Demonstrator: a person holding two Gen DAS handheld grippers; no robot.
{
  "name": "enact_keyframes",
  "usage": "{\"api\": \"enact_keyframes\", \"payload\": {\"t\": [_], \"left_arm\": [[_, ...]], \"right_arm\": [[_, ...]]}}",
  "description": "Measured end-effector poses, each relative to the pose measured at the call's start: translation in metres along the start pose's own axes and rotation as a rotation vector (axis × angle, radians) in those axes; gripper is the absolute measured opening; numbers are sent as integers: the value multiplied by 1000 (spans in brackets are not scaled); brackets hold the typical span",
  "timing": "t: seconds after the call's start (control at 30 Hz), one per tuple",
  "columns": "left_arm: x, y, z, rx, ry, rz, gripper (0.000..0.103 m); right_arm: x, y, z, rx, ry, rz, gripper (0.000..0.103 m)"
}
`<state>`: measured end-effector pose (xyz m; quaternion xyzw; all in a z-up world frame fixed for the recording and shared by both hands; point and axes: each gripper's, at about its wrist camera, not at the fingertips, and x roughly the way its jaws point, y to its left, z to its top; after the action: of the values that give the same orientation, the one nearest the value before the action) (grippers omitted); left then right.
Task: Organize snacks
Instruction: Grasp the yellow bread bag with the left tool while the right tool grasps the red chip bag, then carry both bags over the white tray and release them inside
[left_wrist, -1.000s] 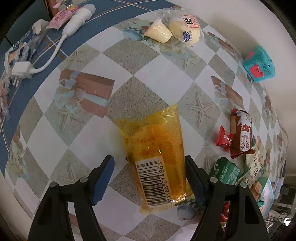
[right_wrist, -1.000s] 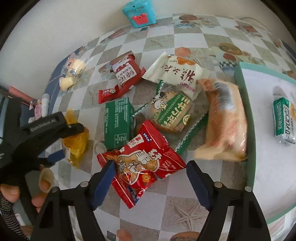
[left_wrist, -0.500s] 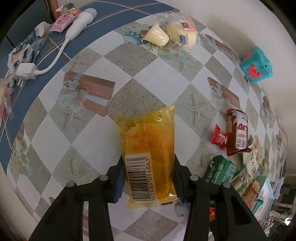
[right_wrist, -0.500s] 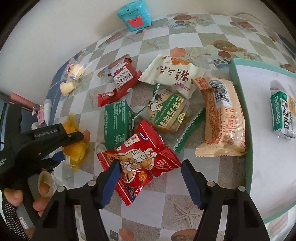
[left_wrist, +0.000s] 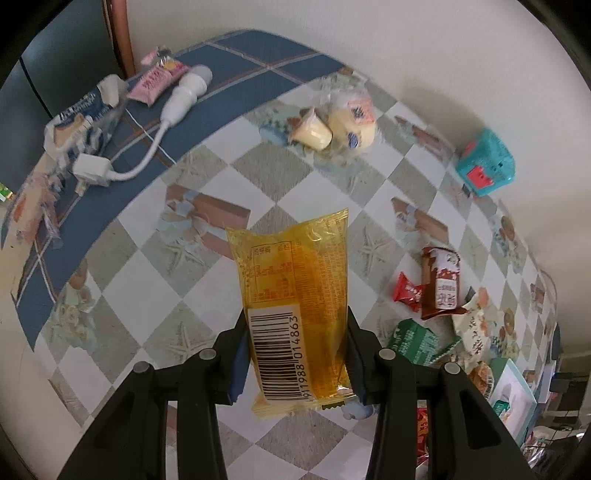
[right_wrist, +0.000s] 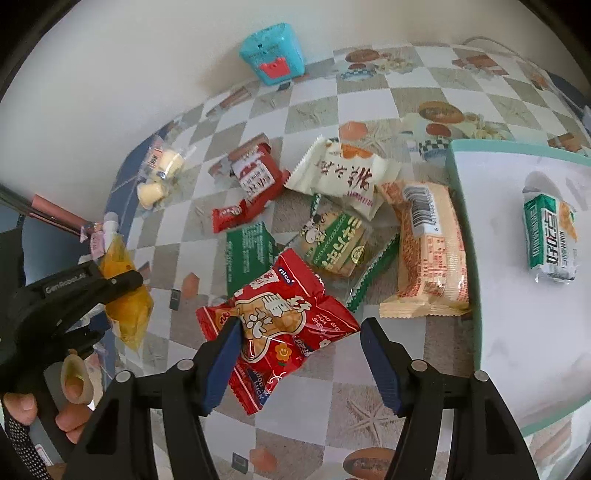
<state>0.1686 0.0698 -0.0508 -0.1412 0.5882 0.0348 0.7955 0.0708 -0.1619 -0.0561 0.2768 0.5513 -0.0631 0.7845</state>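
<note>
The left claw, open a second ago, now grips the yellow packet, lifted off the bench. The right claw hangs open over the red peanut bag.

Your yellow packet carries a barcode sticker reading "911988 014863". The red bag says "nice" (plus "HUA SHENG"). Your left gripper reads "GenRobot.AI".

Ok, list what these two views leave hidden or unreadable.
- Yellow packet: front face turned away in the left wrist view.
- Red peanut bag: near-left edge behind a right hand-held gripper finger.
- Tray: right part cut off by the right wrist view's edge.
</note>
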Motion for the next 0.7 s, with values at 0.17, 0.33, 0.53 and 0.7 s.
{"api": "enact_keyframes", "payload": {"t": [0.17,0.33,0.53,0.7], "left_arm": [[-21,2,-1,7,-49,-11,46],[-33,-1,-2,19,-85,-10,46],[-48,-4,-3,24,-121,-24,46],[-62,-9,-7,32,-156,-21,46]], "right_arm": [[-19,0,2,4,-37,20,69],[-40,-2,5,6,-83,23,69],[-63,-11,10,32,-139,23,69],[-82,-27,15,71,-183,23,69]]}}
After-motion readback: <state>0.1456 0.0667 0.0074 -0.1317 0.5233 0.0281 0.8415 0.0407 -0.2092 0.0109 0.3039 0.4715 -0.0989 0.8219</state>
